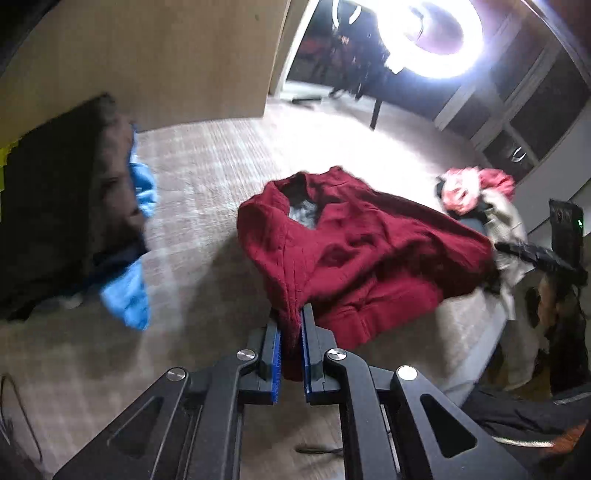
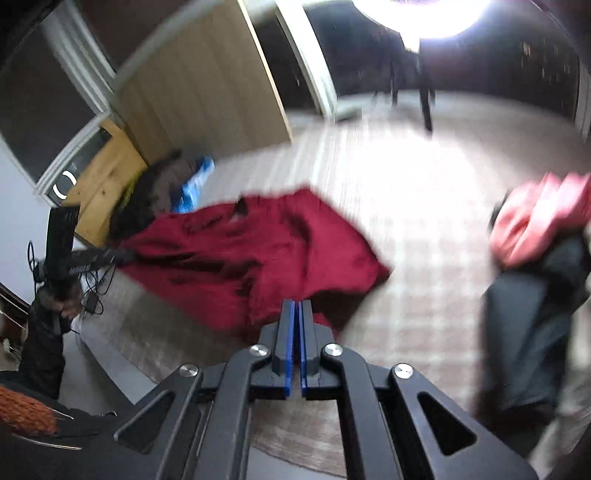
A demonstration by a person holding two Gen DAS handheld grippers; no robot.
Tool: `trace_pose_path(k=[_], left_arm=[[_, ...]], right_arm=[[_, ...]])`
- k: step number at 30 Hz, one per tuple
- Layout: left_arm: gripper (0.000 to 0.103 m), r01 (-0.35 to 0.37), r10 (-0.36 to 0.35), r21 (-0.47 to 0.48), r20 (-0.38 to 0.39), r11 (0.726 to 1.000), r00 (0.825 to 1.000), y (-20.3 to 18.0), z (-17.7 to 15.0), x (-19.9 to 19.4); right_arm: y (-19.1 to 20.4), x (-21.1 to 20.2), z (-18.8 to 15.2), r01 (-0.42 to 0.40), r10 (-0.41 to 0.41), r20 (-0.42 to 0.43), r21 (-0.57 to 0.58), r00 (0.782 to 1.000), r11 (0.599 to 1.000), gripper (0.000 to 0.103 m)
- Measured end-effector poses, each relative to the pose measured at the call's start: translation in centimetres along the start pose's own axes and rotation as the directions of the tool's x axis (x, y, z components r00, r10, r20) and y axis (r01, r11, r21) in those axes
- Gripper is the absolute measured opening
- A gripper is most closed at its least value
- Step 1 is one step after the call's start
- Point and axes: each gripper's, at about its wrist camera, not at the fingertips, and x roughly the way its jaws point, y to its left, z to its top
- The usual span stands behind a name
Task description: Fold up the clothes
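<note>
Left gripper [image 1: 291, 325]: clamped on a fold of the red sweater [image 1: 354, 251].
Right gripper [image 2: 296, 314]: pads pressed together, nothing visibly between them; the left-wrist view showed it at the sweater's far edge.
Sweater: crumpled on the checked bed [image 1: 221, 177].
Left side: dark and blue clothes [image 1: 122, 229].
Right side: pink garment [image 2: 535, 218].

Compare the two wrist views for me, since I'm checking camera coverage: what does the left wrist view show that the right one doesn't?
Only the left wrist view shows the left gripper shut on a fold of the red sweater, and the sweater's neckline.

Only the right wrist view shows the right gripper with its jaws shut together at the sweater's near edge, whether cloth is pinched is unclear, plus a yellow wooden cabinet.

Both show the red sweater on the checked bed cover, the dark and blue clothes pile, the pink garment and the ring light.
</note>
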Motion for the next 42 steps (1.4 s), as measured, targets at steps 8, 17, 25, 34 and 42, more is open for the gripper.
trace_pose_path(k=[8, 17, 25, 34, 42], left_arm=[[0.026, -0.306, 0.297, -0.12, -0.086, 0.944, 0.951, 6.1, -6.3, 0.0], [0.039, -0.177, 0.191, 0.107, -0.131, 0.978, 0.973, -0.4, -6.7, 4.8], [0.054, -0.272, 0.361, 0.42, -0.147, 0.866, 0.921, -5.4, -5.3, 11.2], [0.006, -0.066, 0.083, 0.137, -0.118, 0.988, 0.99, -2.1, -1.2, 6.3], [0.006, -0.114, 0.115, -0.056, 0.014, 0.992, 0.993, 4.4, 1.0, -0.5]], right_arm=[[0.0, 6.6, -3.1, 0.027, -0.034, -0.198, -0.038, 0.98, 0.999, 0.032], [-0.3, 10.6, -7.8, 0.044, -0.055, -0.275, -0.048, 0.96, 0.998, 0.044], [-0.1, 10.9, -8.3, 0.041, -0.053, -0.259, -0.054, 0.965, 0.998, 0.052], [-1.6, 9.3, -8.1, 0.03, -0.033, -0.207, -0.019, 0.978, 0.999, 0.052], [2.5, 12.7, -6.8, -0.047, 0.014, -0.214, -0.149, 0.977, 0.988, 0.052]])
